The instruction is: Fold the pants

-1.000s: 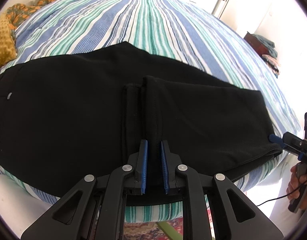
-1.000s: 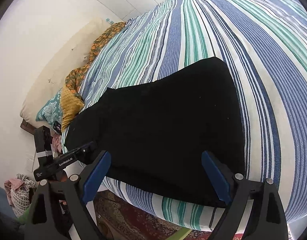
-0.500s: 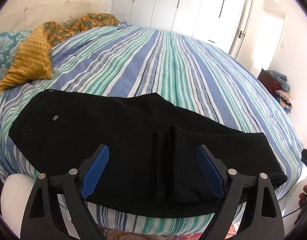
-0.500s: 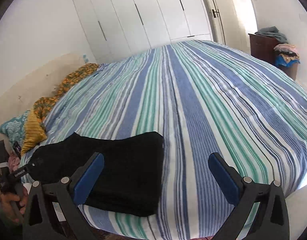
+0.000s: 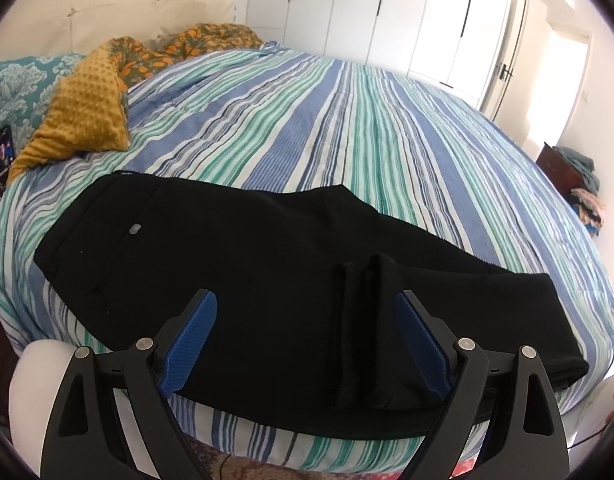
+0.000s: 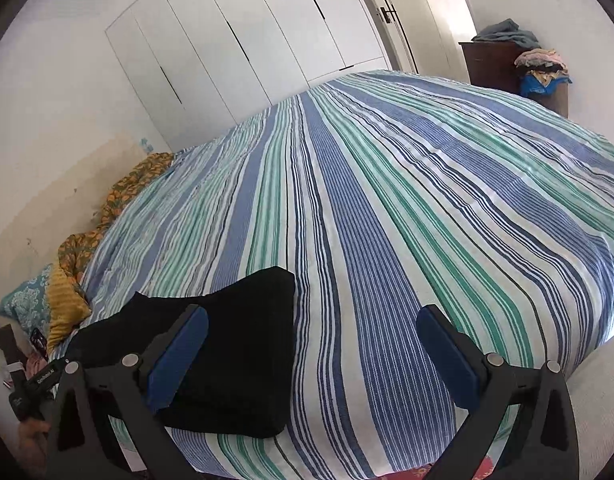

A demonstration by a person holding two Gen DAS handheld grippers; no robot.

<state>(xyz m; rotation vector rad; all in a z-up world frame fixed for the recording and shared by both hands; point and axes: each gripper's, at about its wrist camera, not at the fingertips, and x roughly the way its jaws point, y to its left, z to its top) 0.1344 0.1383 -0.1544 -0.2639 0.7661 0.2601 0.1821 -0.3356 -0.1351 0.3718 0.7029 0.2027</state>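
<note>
Bed (image 5: 387, 132) with blue, green, white striped cover; black pants (image 5: 267, 280) lie flat along near edge, leg ends folded back on top; mustard cushion (image 5: 83, 120), teal patterned pillow (image 5: 15, 84), orange floral fabric (image 5: 195, 40) at head end

Two matching tools here: the left gripper (image 5: 305, 340) shows black angular arms with triangular cut-outs, round silver screws at the joints and ribbed blue pads (image 5: 191, 338). The right gripper (image 6: 313, 356) is built the same, black frame, silver screws, smooth dark-blue pads (image 6: 447, 356).
</note>
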